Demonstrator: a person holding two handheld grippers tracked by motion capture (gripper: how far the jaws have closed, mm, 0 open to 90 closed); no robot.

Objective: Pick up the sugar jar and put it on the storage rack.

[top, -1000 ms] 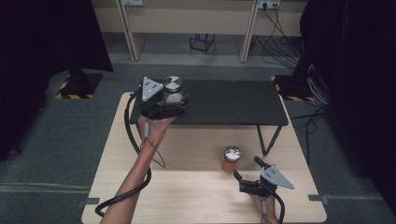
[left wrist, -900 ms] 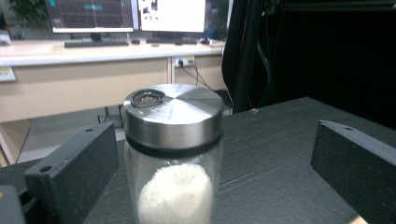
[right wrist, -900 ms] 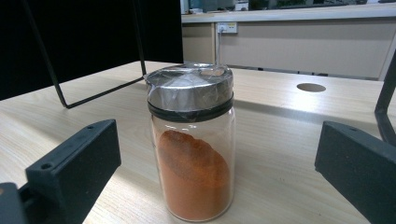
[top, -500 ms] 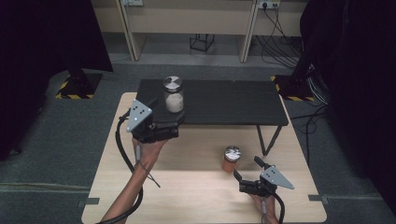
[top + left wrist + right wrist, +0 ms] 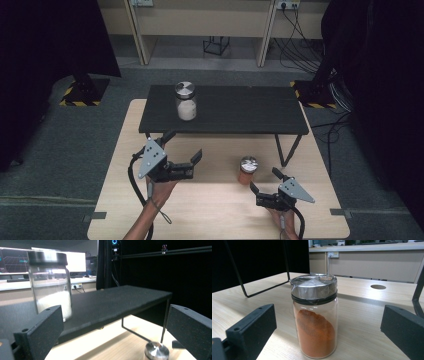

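Fingers (image 5: 252, 327) of both grippers spread, empty — orange spice jar (image 5: 315, 315) unlabelled.

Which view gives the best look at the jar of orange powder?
The right gripper view: the jar of orange powder stands upright, close and sharp between the open jaws, untouched. The high view shows it small on the wooden table, ahead of the right gripper. The left gripper view catches just its metal lid.
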